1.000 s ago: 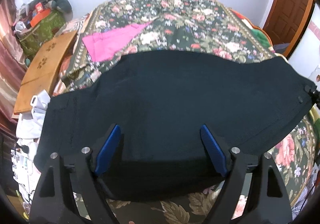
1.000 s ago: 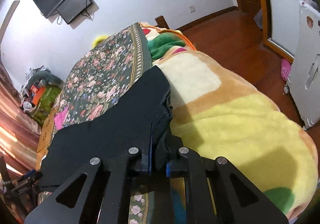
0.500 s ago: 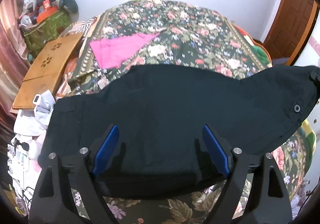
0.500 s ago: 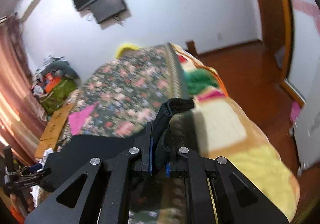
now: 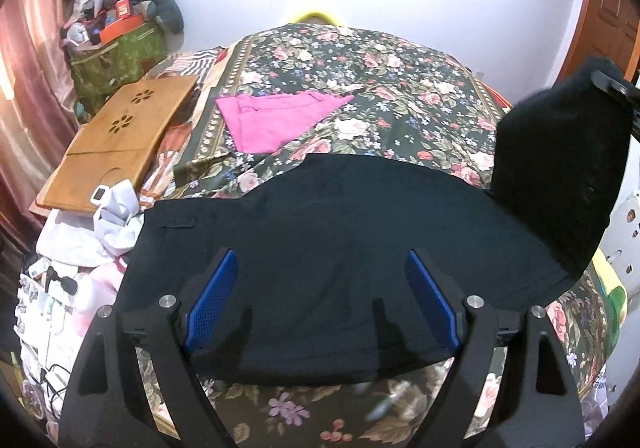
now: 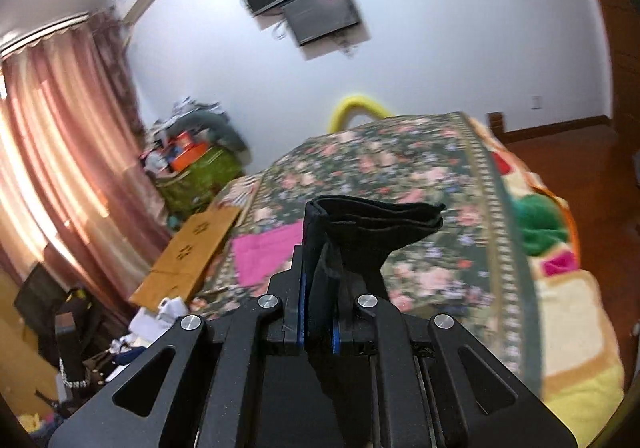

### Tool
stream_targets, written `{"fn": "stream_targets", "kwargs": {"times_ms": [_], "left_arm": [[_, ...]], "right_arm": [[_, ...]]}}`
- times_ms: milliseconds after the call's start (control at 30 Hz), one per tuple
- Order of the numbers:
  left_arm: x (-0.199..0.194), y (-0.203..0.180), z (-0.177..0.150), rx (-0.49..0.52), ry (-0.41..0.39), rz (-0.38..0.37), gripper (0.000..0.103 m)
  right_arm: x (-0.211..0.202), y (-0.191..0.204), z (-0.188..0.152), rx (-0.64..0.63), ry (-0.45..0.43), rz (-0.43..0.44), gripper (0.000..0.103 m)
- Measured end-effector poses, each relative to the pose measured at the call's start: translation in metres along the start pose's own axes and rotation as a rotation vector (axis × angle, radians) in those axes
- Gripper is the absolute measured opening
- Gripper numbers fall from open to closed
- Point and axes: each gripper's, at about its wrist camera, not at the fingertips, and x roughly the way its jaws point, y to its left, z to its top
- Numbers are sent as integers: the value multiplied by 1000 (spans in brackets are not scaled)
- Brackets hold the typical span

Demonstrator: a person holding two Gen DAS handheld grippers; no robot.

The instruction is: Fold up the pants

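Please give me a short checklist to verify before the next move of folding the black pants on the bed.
1. Right gripper has a firm hold on the pants: ok, fabric is pinched between its blue pads.
2. The held end is off the bed: ok, it hangs raised at the right in the left wrist view.
3. Left gripper is free: ok, jaws wide apart over the pants, holding nothing.
4. The rest of the pants lies flat: ok, no large wrinkles are visible.
5. Landing area is free: not ok, the pink cloth lies just beyond the pants.
6. All layers are caught in the right grip: cannot tell.
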Motion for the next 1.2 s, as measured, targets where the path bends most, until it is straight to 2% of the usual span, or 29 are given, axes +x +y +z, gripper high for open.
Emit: {"fn": "stream_targets", "kwargs": {"times_ms": [167,333,533,633,733,800,900,1033,1200], "left_arm": [[-2,14,-6,-28,2,8,86],[0,27,-10,-61,13,5,86],[0,32,-16,-65,18,4,86],[-1,33,-18,-68,20,2,86],[-1,32,-18,-69,24,3,86],[-1,32,-19,-65,27,3,86],[-3,32,-18,-64,24,6,86],[-8,31,-12,-68,12,-8,87],[-11,22,1,-50,-7,-16,89]], "right_arm": [[38,34,-13,-61,97,66,8],[80,59,-57,-107,266,127,8],[113,78,-118,-191,465,139,8],[118,86,-135,-244,514,117,11],[117,90,-140,-266,532,110,18],[113,90,-139,-255,543,134,31],[107,92,-137,-236,555,170,46],[92,87,-129,-215,550,192,50],[76,67,-99,-219,455,144,50]]}}
